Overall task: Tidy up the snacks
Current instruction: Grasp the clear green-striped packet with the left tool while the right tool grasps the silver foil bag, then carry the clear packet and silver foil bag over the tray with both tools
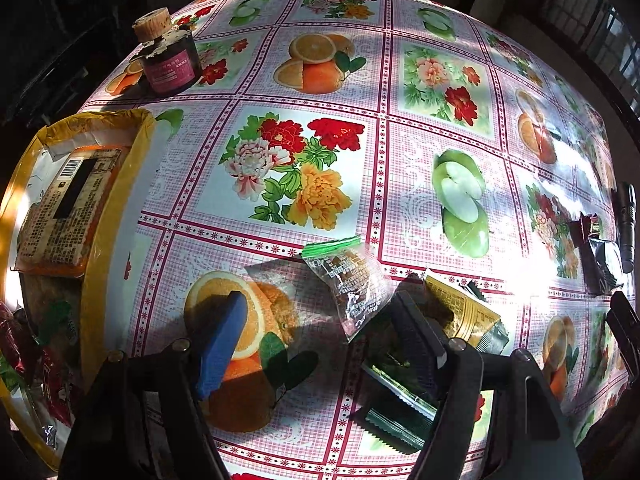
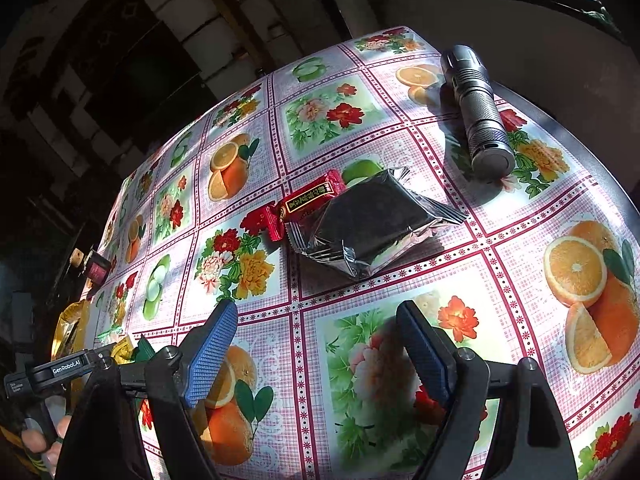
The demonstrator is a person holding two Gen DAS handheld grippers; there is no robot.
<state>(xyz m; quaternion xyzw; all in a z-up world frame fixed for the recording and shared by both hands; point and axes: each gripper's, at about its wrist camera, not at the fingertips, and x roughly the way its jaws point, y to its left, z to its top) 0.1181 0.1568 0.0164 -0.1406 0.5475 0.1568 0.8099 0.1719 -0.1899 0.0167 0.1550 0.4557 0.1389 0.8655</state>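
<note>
Progress, as I judge it: partly done. The yellow box point(image 1: 116, 216) at the table's left edge already holds an orange-backed packet point(image 1: 68, 216), with red wrappers point(image 1: 36, 360) in its near end. Still loose on the table point(image 1: 320, 80): a clear packet with a green strip point(image 1: 348, 284), a gold-and-green sachet point(image 1: 468, 316) and a dark green sachet point(image 1: 396, 404), all near the front edge; toward the right edge, a red candy point(image 2: 308, 204) touching a black-and-silver packet point(image 2: 372, 224).

My left gripper point(image 1: 320, 336) stands wide and empty above the clear packet. My right gripper point(image 2: 312, 344) is also spread wide, nothing between the fingers, short of the black packet.

Surface: glossy oilcloth printed with fruit and flowers, strong sun glare. A corked dark jar point(image 1: 168, 56) sits at the far left corner, a flashlight point(image 2: 476, 112) by the right edge. The room behind is dim; brick wall, details unclear.
</note>
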